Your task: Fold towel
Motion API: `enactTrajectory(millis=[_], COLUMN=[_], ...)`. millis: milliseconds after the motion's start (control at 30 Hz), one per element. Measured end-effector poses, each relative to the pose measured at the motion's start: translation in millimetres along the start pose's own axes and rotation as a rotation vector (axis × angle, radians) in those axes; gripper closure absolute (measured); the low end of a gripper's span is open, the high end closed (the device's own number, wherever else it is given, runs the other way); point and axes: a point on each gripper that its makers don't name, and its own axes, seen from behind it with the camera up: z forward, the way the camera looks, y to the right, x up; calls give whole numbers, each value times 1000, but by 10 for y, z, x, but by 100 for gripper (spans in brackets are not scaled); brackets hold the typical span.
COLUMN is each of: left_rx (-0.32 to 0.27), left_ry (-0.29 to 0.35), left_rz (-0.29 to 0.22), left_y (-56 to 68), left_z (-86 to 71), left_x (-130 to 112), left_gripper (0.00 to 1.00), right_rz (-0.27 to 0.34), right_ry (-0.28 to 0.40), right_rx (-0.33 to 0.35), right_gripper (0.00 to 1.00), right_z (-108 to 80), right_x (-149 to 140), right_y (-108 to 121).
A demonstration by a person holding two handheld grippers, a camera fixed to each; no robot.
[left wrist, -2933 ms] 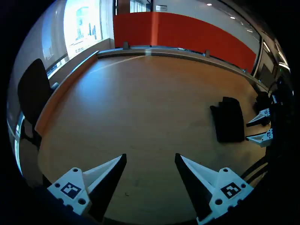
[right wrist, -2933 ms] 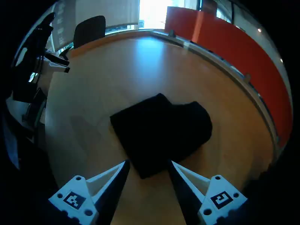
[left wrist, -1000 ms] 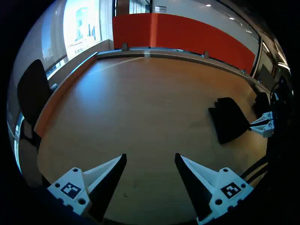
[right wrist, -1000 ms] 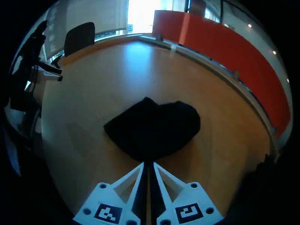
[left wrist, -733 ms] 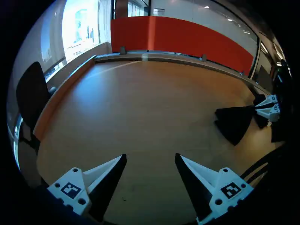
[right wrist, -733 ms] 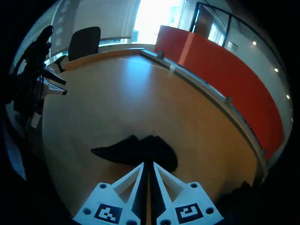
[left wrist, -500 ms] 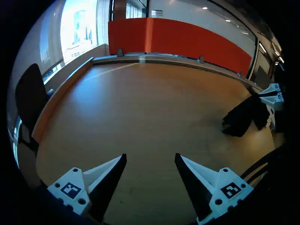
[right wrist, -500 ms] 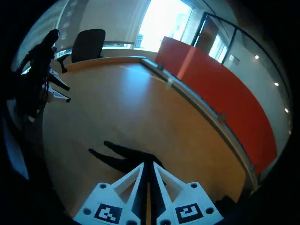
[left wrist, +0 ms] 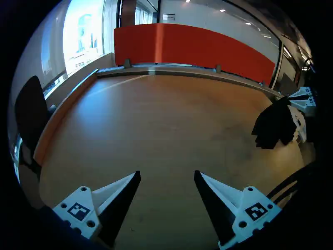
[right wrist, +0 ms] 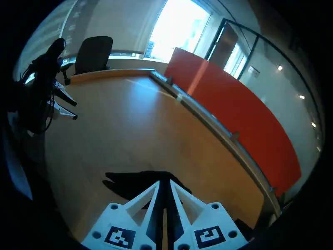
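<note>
L gripper (left wrist: 166, 189): fingers spread wide, nothing btwn them, low over near side of wooden table (left wrist: 166, 121). R gripper (right wrist: 165, 196): clenched on black towel (left wrist: 274, 123), which hangs bunched from it at far right, above the tabletop; can't tell if lower edge touches. Red partition (left wrist: 195, 43) runs along table's far edge, office chair (left wrist: 27, 112) at left.

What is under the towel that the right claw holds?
Wooden table lies under the towel, which hangs from the shut right claw. The cloth covers the patch behind it; whether its lowest edge touches the wood is unclear.
</note>
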Motion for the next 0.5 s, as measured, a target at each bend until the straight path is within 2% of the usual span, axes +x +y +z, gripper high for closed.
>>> enactTrajectory(millis=[300, 500], left_rx=[-4, -7], left_ry=[0, 2], left_rz=[9, 10], left_y=[20, 30], left_z=[7, 31], left_x=[-1, 33], left_gripper=[5, 5], right_rz=[25, 61], right_ry=[20, 29], right_rx=[-8, -15], right_gripper=[93, 93], right_z=[-22, -72], right_x=[57, 52], right_y=[66, 190])
